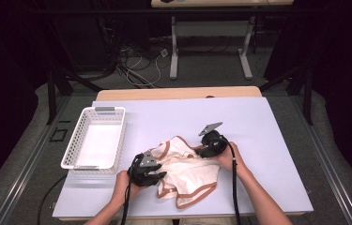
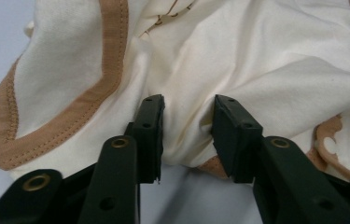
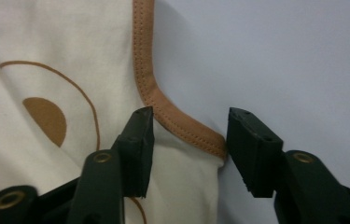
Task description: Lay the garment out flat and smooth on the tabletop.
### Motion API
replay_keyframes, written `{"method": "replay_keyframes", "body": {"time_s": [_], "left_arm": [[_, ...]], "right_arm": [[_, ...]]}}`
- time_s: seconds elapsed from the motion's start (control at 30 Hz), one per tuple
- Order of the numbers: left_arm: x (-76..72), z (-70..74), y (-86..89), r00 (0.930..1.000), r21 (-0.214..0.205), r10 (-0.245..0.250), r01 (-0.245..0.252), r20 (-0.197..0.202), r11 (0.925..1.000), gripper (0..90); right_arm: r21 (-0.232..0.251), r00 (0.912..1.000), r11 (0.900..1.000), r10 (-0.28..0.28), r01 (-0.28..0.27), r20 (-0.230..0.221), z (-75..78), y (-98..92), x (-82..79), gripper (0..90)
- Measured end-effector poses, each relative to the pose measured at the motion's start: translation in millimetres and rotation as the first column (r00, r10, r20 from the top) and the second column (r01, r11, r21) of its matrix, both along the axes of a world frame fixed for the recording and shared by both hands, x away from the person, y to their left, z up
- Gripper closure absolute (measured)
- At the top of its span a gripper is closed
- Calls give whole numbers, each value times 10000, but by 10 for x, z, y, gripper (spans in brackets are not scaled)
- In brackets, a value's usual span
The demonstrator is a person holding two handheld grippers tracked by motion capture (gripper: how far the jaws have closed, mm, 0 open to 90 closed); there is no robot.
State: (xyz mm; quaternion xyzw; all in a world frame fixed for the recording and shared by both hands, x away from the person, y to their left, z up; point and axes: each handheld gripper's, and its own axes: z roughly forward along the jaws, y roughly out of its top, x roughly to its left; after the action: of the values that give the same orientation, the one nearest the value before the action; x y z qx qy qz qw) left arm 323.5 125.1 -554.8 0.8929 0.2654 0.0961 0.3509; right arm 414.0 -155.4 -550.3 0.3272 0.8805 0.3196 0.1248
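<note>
On white table [image 1: 267,140], cream garment [image 1: 187,171], left gripper [image 2: 187,105] and right gripper [image 3: 189,116] jaws apart

the garment [image 1: 187,171] lies on the table [image 1: 267,140] (near its front edge), right of the basket [image 1: 96,138], between the left gripper [image 1: 157,177] and right gripper [image 1: 201,151].

A cream garment [image 1: 186,172] with tan-brown trim and a brown print lies crumpled and bunched, just right of the white basket [image 1: 78,137], near its front corner
</note>
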Motion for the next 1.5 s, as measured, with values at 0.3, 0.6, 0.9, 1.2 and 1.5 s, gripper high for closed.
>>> {"method": "replay_keyframes", "body": {"time_s": [0.3,0.6,0.9,1.2,1.5], "left_arm": [[-33,13,-1,9997,162,-206,204,116,9997,840],[-64,46,29,9993,358,-208,197,305,9992,848],[-55,63,68,9993,546,-34,14,370,9985,849],[-24,101,155,9993,588,288,-302,251,9978,848],[-9,194,175,9986,681,466,-482,255,9965,643]], "right_arm": [[314,9996,9995,4,5,-274,4,-14,-49,835],[-210,9922,9947,-991,1010,762,146,-97,-204,840],[-477,9755,9762,-2080,2116,711,120,-428,-246,842],[-822,9657,9627,-2542,2579,529,94,-585,-310,831],[-564,9827,9814,-1817,1836,370,157,-571,-346,641]]}}
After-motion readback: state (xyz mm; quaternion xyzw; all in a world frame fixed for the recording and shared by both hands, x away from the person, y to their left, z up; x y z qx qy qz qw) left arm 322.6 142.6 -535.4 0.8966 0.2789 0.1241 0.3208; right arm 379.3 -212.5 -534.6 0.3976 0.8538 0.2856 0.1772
